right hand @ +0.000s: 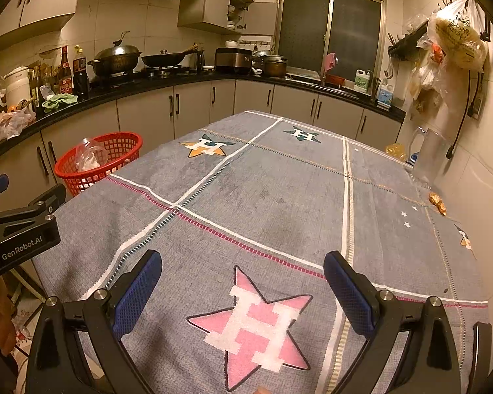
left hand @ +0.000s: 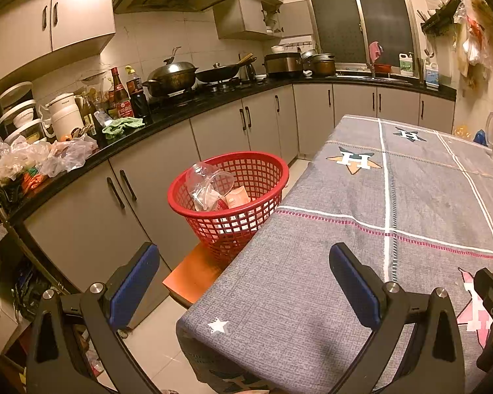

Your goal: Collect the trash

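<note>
Left wrist view: left gripper (left hand: 243, 282) jaws spread wide, holding nothing, low centre of frame over near-left table corner. Red plastic mesh basket (left hand: 228, 197) mid-frame on orange stool (left hand: 194, 277) beside grey star-patterned tablecloth (left hand: 361, 236); inside it crumpled clear plastic bottle (left hand: 208, 182) and pinkish carton (left hand: 238, 197). Right wrist view: right gripper (right hand: 243, 290) also wide, empty, above pink star (right hand: 254, 323); basket (right hand: 98, 161) at left edge. Only this view shows small orange scraps (right hand: 438, 203) on cloth at right, near wall.

Grey star-patterned tablecloth (right hand: 279, 197) over the table, glass pitcher (right hand: 430, 157) and orange scraps (right hand: 438, 203) near its right edge
</note>
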`<action>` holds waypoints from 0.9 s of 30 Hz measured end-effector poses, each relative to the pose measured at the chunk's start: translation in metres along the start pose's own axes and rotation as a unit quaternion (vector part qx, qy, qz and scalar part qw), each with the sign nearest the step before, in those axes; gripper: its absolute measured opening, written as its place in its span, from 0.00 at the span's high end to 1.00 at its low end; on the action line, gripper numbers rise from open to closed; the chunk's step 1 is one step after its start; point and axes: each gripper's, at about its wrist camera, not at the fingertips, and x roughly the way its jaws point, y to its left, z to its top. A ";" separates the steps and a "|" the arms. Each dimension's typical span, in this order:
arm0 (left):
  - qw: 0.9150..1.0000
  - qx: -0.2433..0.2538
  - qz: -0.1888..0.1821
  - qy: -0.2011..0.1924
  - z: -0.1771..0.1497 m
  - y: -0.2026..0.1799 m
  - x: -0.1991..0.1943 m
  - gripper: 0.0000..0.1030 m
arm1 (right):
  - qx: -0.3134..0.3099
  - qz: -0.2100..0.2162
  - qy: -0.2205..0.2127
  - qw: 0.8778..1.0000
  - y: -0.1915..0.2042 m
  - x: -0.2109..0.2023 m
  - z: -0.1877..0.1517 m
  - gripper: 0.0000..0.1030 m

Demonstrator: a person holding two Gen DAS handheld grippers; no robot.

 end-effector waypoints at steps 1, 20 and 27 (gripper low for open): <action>1.000 0.000 0.001 0.000 0.000 0.000 0.000 0.00 | 0.000 0.000 0.000 1.000 0.000 0.000 0.000 0.03; 1.000 -0.002 0.000 0.001 -0.001 0.000 -0.001 0.00 | -0.002 0.003 0.005 1.000 -0.003 0.001 -0.002 0.03; 1.000 -0.002 0.000 -0.001 -0.001 0.000 -0.002 0.00 | -0.002 0.003 0.006 1.000 -0.003 0.001 -0.001 0.03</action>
